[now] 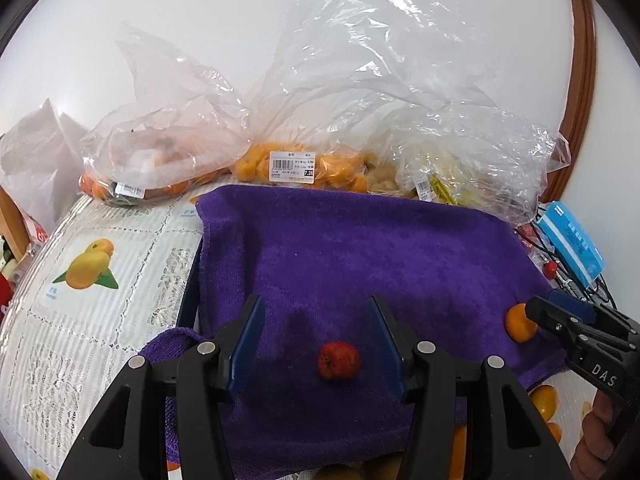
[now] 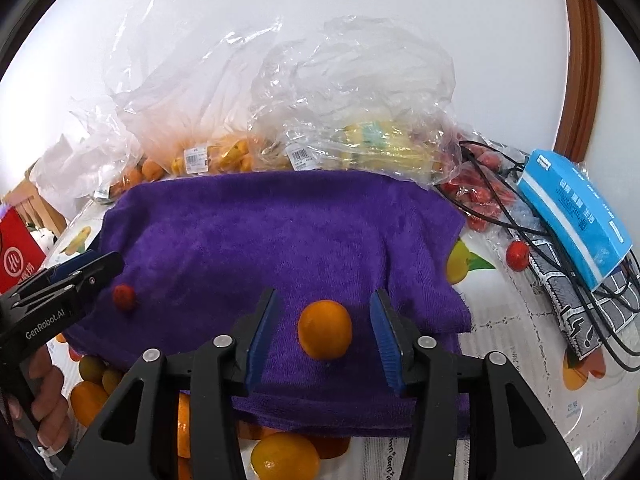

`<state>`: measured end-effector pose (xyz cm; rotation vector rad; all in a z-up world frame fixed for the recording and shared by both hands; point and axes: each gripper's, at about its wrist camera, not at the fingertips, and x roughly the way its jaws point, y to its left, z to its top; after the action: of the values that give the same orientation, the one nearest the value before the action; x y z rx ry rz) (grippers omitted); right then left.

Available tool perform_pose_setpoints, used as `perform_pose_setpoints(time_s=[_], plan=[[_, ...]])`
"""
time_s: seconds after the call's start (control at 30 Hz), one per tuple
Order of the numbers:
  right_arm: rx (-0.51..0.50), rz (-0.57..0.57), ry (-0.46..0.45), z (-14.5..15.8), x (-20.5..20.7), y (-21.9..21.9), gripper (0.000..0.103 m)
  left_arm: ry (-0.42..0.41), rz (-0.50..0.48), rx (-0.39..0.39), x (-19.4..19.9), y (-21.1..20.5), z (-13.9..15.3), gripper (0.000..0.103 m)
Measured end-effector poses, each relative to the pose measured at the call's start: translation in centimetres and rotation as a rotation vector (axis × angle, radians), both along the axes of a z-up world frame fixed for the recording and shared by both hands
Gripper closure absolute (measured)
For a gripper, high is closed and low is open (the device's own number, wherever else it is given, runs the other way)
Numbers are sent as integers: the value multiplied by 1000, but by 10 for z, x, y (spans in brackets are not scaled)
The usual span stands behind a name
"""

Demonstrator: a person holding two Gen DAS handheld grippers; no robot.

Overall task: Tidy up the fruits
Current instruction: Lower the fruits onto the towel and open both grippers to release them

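Fruit sits on a purple towel [image 1: 360, 248] spread over the counter [image 1: 100, 280]. The left claw [image 1: 316, 344] is open, with a small red fruit [image 1: 338, 360] lying between its blue pads, not touching them. The right claw [image 2: 324, 332] is open too, and a little orange [image 2: 325, 329] lies loose between its pads. Clear bags of fruit [image 1: 296, 168] stand behind the towel.

This looks like a home dining room: a table [image 1: 100, 280] spread with a lace-patterned cloth printed with fruit pictures, shop-labelled plastic bags of fruit [image 1: 292, 168] along its far edge against a plain white wall, a blue tissue pack [image 2: 576, 216] at the right, and a wooden chair [image 2: 28, 204] at far left.
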<state>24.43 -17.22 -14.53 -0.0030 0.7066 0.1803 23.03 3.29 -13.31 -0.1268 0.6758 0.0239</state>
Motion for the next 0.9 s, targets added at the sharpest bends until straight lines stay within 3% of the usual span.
perform_pose_setpoints(time_s=[0.17,0.4,0.57,0.9], plan=[[-16,-2,-33,5,-3,1,46,-12,-6,22,0,-2,1,53],[-21,-10,-3,3,-1,2,35,1,-11,-50,1,7,3,53],[-16,6,-12,7,-2,1,28,2,4,-34,2,8,1,53],[-31,-13,-43,10,-6,1,22,-8,-2,-33,1,7,4,53]])
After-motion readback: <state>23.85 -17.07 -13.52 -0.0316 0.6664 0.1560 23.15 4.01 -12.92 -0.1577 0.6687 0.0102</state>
